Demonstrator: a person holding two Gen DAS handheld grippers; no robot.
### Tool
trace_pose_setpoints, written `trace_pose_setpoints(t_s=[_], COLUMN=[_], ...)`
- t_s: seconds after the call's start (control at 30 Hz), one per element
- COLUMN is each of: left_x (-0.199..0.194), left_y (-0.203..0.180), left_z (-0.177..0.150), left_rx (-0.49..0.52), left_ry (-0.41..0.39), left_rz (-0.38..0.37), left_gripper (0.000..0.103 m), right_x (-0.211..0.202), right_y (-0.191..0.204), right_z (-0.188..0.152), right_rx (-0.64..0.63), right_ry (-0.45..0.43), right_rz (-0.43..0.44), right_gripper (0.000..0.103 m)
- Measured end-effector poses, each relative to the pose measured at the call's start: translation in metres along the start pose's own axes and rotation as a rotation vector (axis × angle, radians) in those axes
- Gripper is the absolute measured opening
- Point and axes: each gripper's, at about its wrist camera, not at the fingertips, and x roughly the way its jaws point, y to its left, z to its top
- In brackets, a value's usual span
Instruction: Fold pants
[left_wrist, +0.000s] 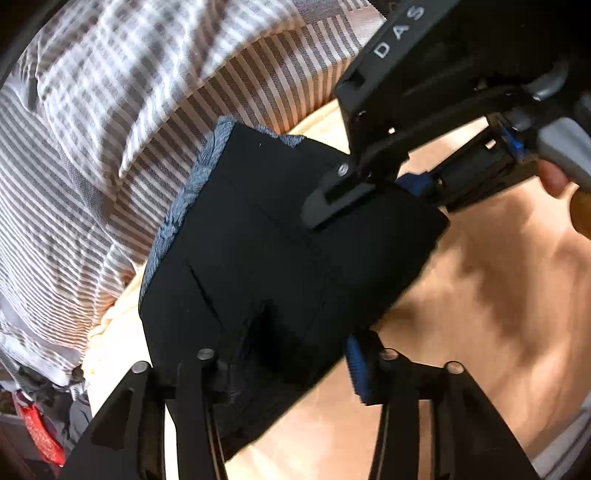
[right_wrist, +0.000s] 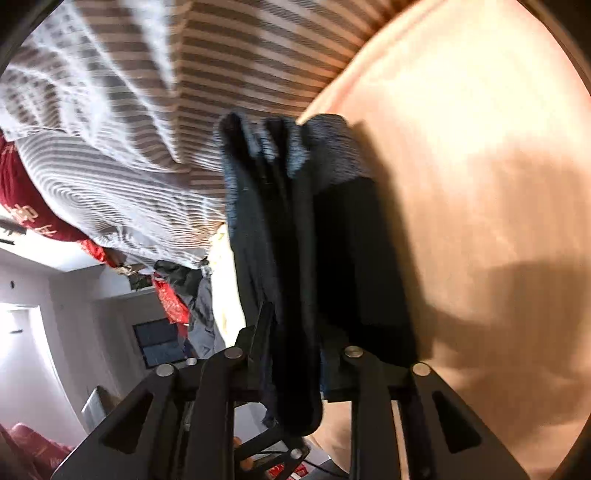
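The dark pants (left_wrist: 280, 258) are folded into a thick pad with a blue-grey ribbed waistband (left_wrist: 184, 199) along the far left edge, lifted above the peach sheet (left_wrist: 498, 295). My left gripper (left_wrist: 291, 365) is shut on the near edge of the pants. My right gripper (left_wrist: 332, 199) comes in from the upper right and is shut on the far right edge. In the right wrist view the pants (right_wrist: 295, 240) hang as folded layers between my right gripper's (right_wrist: 291, 354) jaws.
A striped and checked duvet (left_wrist: 110, 129) is bunched at the left, touching the waistband. It also shows in the right wrist view (right_wrist: 129, 166). Red cloth and clutter (right_wrist: 173, 299) lie beyond the bed's edge.
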Motion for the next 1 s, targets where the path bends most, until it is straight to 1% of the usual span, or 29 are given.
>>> trace_pose_setpoints(t_s=[0.03, 0.07, 0.1, 0.13, 0.17, 0.2, 0.23, 0.27, 0.3, 0.33, 0.37, 0.4, 0.43, 0.47, 0.53, 0.57, 0.6, 0.63, 0.67, 0.7, 0.73, 0.77, 0.8, 0.87, 0.9, 1.0], left_x=[-0.005, -0.012, -0.018, -0.024, -0.029, -0.034, -0.035, -0.035, -0.031, -0.025, -0.018, -0.009, 0.001, 0.012, 0.026, 0.032, 0.04, 0.047, 0.051, 0.052, 0.051, 0.05, 0.047, 0.048, 0.049, 0.058], left_y=[0.007, 0.015, 0.02, 0.026, 0.033, 0.05, 0.061, 0.079, 0.094, 0.115, 0.13, 0.144, 0.16, 0.173, 0.18, 0.18, 0.178, 0.173, 0.167, 0.158, 0.146, 0.141, 0.134, 0.133, 0.135, 0.142], left_z=[-0.005, -0.012, -0.018, -0.022, -0.027, -0.032, -0.035, -0.037, -0.039, -0.041, -0.044, -0.046, -0.05, -0.055, -0.061, -0.063, -0.065, -0.068, -0.07, -0.072, -0.073, -0.073, -0.072, -0.072, -0.073, -0.075], left_rx=[-0.011, -0.024, -0.031, -0.039, -0.057, -0.11, -0.157, -0.233, -0.287, -0.38, -0.447, -0.523, -0.608, -0.677, -0.743, -0.749, -0.755, -0.757, -0.752, -0.741, -0.712, -0.697, -0.683, -0.698, -0.716, -0.726], left_ry=[0.011, 0.011, 0.006, 0.004, 0.002, -0.001, 0.001, 0.009, 0.016, 0.029, 0.045, 0.068, 0.086, 0.092, 0.114, 0.13, 0.155, 0.174, 0.183, 0.186, 0.184, 0.179, 0.17, 0.174, 0.181, 0.19], left_rz=[-0.043, -0.057, -0.064, -0.066, -0.062, -0.057, -0.058, -0.059, -0.061, -0.071, -0.082, -0.097, -0.111, -0.122, -0.146, -0.162, -0.184, -0.212, -0.24, -0.264, -0.261, -0.252, -0.233, -0.235, -0.251, -0.263], left_gripper=[0.067, 0.069, 0.07, 0.07, 0.07, 0.07, 0.07, 0.07, 0.07, 0.07, 0.07, 0.07, 0.07, 0.07, 0.07, 0.07, 0.07, 0.07, 0.07, 0.07, 0.07, 0.07, 0.07, 0.07, 0.07, 0.071], right_x=[-0.001, -0.001, -0.001, -0.006, -0.013, -0.013, -0.017, -0.017, -0.016, -0.013, -0.008, 0.003, 0.008, 0.008, 0.022, 0.025, 0.028, 0.024, 0.024, 0.018, 0.018, 0.015, 0.015, 0.014, 0.012, 0.015], right_y=[0.004, 0.011, 0.011, 0.018, 0.038, 0.038, 0.055, 0.067, 0.08, 0.09, 0.097, 0.103, 0.1, 0.1, 0.09, 0.087, 0.085, 0.082, 0.082, 0.077, 0.077, 0.067, 0.067, 0.059, 0.061, 0.071], right_z=[0.003, 0.004, 0.004, 0.004, 0.005, 0.005, 0.006, 0.009, 0.013, 0.017, 0.022, 0.032, 0.033, 0.033, 0.037, 0.034, 0.03, 0.018, 0.018, 0.009, 0.009, 0.002, 0.002, -0.001, 0.0, -0.005], right_rx=[0.001, -0.008, -0.008, -0.027, -0.087, -0.087, -0.142, -0.186, -0.233, -0.265, -0.296, -0.33, -0.335, -0.335, -0.315, -0.311, -0.315, -0.33, -0.33, -0.322, -0.322, -0.308, -0.308, -0.276, -0.263, -0.288], right_ry=[-0.004, -0.008, -0.008, -0.015, -0.046, -0.046, -0.072, -0.088, -0.102, -0.109, -0.111, -0.089, -0.075, -0.075, -0.019, -0.003, 0.002, -0.002, -0.002, 0.001, 0.001, 0.018, 0.018, 0.01, 0.005, 0.005], right_rz=[-0.038, -0.063, -0.063, -0.106, -0.216, -0.216, -0.283, -0.317, -0.344, -0.359, -0.379, -0.442, -0.472, -0.472, -0.509, -0.533, -0.548, -0.552, -0.552, -0.562, -0.562, -0.576, -0.576, -0.561, -0.553, -0.596], right_gripper=[0.029, 0.033, 0.036, 0.037, 0.04, 0.043, 0.045, 0.047, 0.049, 0.05, 0.05, 0.05, 0.05, 0.05, 0.031, 0.023, 0.019, 0.018, 0.016, 0.015, 0.015, 0.015, 0.015, 0.015, 0.015, 0.015])
